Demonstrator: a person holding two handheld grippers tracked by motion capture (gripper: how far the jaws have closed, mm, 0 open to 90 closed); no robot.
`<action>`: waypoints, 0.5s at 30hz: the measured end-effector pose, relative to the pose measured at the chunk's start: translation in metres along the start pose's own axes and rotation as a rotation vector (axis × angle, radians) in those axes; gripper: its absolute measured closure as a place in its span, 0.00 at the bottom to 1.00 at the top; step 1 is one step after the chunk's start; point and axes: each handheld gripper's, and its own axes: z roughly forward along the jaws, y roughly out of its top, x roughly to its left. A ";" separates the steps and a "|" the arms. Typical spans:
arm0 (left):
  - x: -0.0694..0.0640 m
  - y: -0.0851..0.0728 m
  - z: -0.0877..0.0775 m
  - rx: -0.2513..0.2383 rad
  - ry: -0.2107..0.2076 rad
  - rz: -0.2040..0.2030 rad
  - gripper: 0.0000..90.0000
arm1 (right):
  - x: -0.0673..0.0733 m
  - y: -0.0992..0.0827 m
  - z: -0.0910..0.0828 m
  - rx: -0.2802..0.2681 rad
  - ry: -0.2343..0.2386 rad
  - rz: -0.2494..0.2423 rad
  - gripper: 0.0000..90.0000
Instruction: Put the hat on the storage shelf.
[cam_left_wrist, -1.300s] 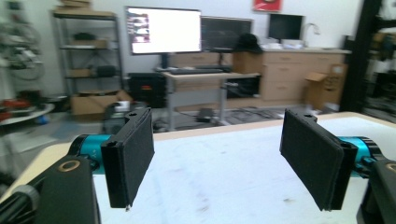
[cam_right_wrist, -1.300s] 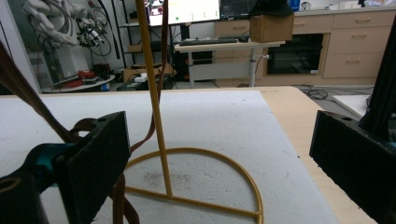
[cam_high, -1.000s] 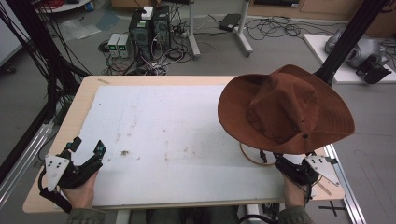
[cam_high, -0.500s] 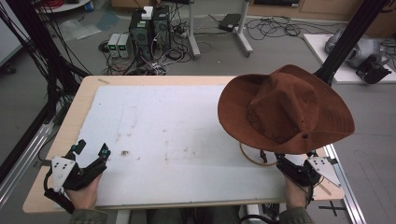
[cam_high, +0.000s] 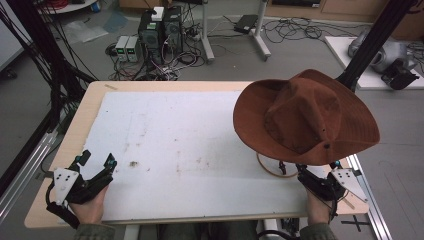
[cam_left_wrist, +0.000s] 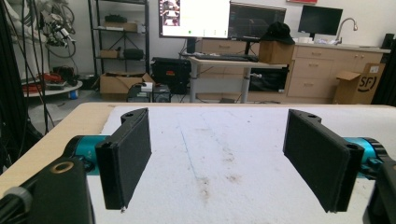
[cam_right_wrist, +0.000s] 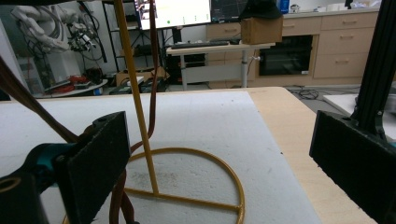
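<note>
**A:** Where is the hat, and which way does it face?

**B:** A brown wide-brimmed hat (cam_high: 305, 117) sits on a thin yellow wire stand (cam_right_wrist: 154, 140) at the right side of the table (cam_high: 165, 90), just ahead of the right gripper (cam_high: 306, 171) and above its fingers. Its brim is a broad oval whose long axis runs roughly left to right across the table. The crown points up and leans a little toward the person, so the near brim dips low.

**A:** And the stand?

**B:** In the right gripper view its upright rod rises from a round base ring lying flat on the white mat (cam_high: 190, 150), just beyond and between the fingers, closer to the left one. A brown cord (cam_right_wrist: 152, 70) hangs beside the rod.

**A:** How do the fingers stand?

**B:** Both pairs are spread wide and hold nothing. The left gripper (cam_high: 95, 161) rests low at the near left corner of the table, well apart from the hat, fingers pointing away from the person over bare, stained mat.

**A:** What is hard to make out?

**B:** From above, the hat covers nearly all of the stand; just an arc of the ring peeks out under the near brim. In the right gripper view the hat's brim is cut off at the top edge, and the cord's lower end is lost behind the left finger.
</note>
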 end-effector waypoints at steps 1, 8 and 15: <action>0.000 0.000 0.000 0.001 -0.003 0.001 0.26 | 0.000 0.000 0.000 0.000 0.001 0.000 0.05; -0.001 0.000 0.000 0.001 -0.010 0.000 0.26 | 0.001 0.000 0.000 -0.003 -0.001 0.006 0.05; -0.002 -0.001 0.003 0.003 -0.012 -0.002 0.27 | 0.002 0.001 -0.002 -0.008 0.001 0.014 0.05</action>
